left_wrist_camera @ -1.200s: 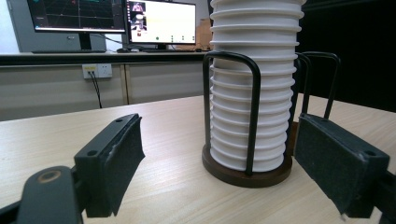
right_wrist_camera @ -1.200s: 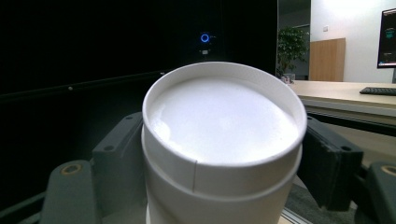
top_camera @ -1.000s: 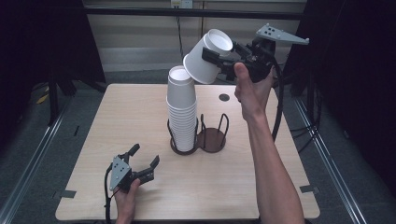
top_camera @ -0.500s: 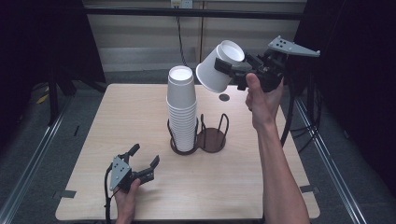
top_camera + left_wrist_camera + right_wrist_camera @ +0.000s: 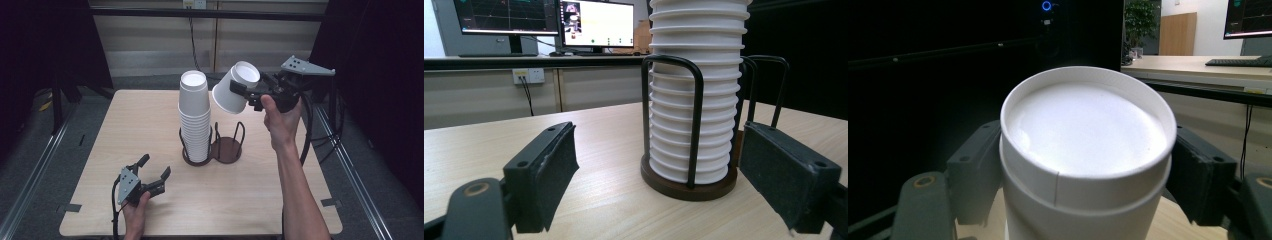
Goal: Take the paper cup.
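Note:
A tall stack of white paper cups [image 5: 194,120], bottoms up, stands in the left ring of a dark wire cup holder [image 5: 227,150]; its right ring is empty. My right gripper [image 5: 246,94] is shut on a single white cup [image 5: 231,95], held in the air above and slightly right of the holder. The cup is tilted, mouth down-left, base toward the gripper. In the right gripper view the pads [image 5: 975,175] press both sides of the cup [image 5: 1088,130] near its base. My left gripper [image 5: 154,166] rests on the table at the front left, open and empty, facing the stack [image 5: 696,100].
The wooden table [image 5: 310,200] has dark floor and metal rails on both sides. A small dark disc lies on the table behind the holder. Monitors and a counter stand beyond the far edge in the left gripper view.
My right hand has carried the cup down and to the right, from above the stack's top to beside it. The left gripper has stayed still.

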Tool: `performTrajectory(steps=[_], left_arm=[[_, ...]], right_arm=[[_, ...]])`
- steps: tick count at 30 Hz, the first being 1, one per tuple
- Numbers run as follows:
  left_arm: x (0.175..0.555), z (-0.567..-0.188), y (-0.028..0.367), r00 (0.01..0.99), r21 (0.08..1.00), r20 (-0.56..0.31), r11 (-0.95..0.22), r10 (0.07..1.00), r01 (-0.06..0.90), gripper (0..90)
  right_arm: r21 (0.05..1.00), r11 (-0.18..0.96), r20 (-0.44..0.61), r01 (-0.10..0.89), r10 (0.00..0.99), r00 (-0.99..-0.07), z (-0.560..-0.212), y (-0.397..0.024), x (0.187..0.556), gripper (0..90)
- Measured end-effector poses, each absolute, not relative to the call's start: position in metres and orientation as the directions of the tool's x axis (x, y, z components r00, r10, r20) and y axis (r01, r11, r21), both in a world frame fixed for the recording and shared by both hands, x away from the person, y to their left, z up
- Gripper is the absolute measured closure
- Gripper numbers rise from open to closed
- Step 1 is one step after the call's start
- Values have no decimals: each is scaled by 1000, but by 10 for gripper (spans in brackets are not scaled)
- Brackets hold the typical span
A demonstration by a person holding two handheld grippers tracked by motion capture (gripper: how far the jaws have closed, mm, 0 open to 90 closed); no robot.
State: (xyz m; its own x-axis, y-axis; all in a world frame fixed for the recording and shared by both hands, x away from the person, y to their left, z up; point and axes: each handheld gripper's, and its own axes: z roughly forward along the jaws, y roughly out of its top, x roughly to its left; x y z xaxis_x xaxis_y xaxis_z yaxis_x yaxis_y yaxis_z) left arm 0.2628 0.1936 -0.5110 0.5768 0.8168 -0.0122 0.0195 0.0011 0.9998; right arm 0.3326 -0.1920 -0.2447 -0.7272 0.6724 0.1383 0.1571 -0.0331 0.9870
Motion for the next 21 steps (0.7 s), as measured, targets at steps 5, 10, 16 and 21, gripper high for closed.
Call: performTrajectory(steps=[5, 10, 16, 21], left_arm=[[263, -511, 194, 577, 1000, -12, 1, 817, 19, 156], [263, -511, 194, 577, 1000, -12, 1, 817, 19, 156], [263, -511, 194, 576, 1000, -12, 1, 817, 19, 156], [263, -511, 193, 575, 1000, -12, 1, 818, 19, 156]], right_arm=[[985, -19, 140, 172, 672, -727, -251, -195, 331, 238], [981, -3, 144, 194, 681, -718, -264, -195, 327, 237], [978, 22, 138, 210, 687, -713, -276, -193, 324, 237], [973, 45, 135, 227, 688, -713, -287, -189, 322, 237]])
